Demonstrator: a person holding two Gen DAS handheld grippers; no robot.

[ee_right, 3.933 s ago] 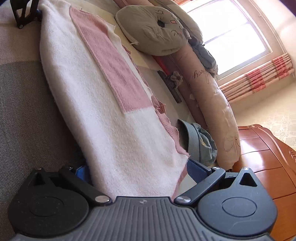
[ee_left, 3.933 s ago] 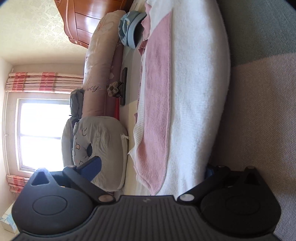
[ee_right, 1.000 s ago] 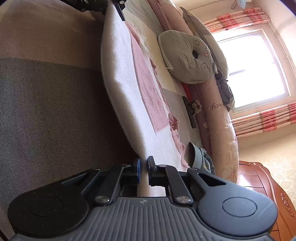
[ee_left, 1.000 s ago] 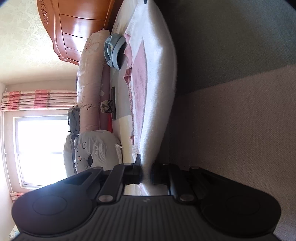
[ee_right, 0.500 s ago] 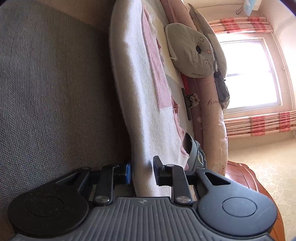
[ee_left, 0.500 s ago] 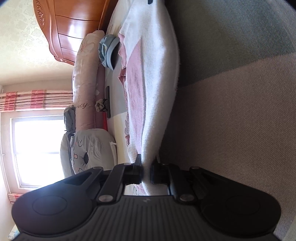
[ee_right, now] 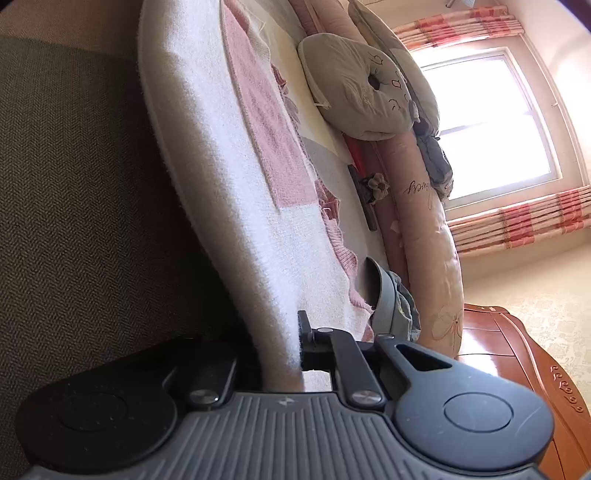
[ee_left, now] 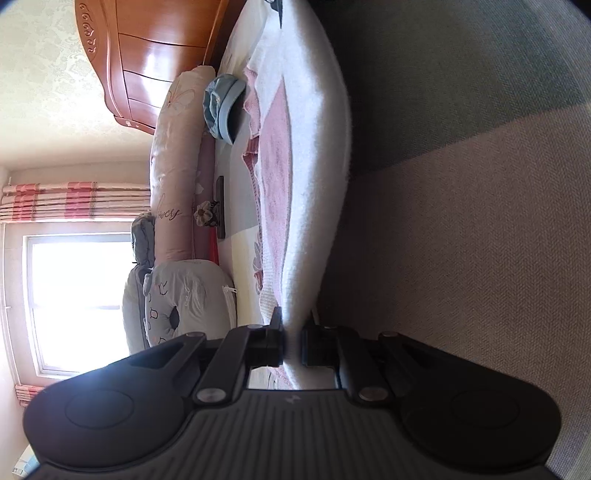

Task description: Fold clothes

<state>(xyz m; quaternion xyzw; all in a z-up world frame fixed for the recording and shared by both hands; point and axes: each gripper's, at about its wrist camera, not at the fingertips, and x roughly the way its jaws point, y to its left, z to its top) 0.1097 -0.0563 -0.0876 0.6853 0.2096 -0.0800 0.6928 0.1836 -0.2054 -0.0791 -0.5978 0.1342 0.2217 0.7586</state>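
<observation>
A white knit garment with a pink panel (ee_left: 314, 147) (ee_right: 221, 155) hangs stretched edge-on above the bed between my two grippers. In the left wrist view, my left gripper (ee_left: 293, 343) is shut on the near end of its white folded edge. My right gripper (ee_right: 280, 350) pinches the opposite end; the cloth fills the gap between its jaws and hides the left finger. In the left wrist view, the right gripper (ee_left: 275, 9) shows as a small dark shape at the garment's far end.
A grey and beige woven blanket (ee_left: 461, 221) (ee_right: 74, 166) covers the bed beneath the garment. Behind it lie a round grey cushion (ee_left: 184, 306), a long pink bolster (ee_left: 173, 147), a blue cap (ee_left: 221, 107) and a wooden headboard (ee_left: 155, 55).
Both grippers closed on the garment's ends, which lay flat 3.9 s ago, and raised it. Over the last second the right jaws widened on thicker cloth and more pink panel shows.
</observation>
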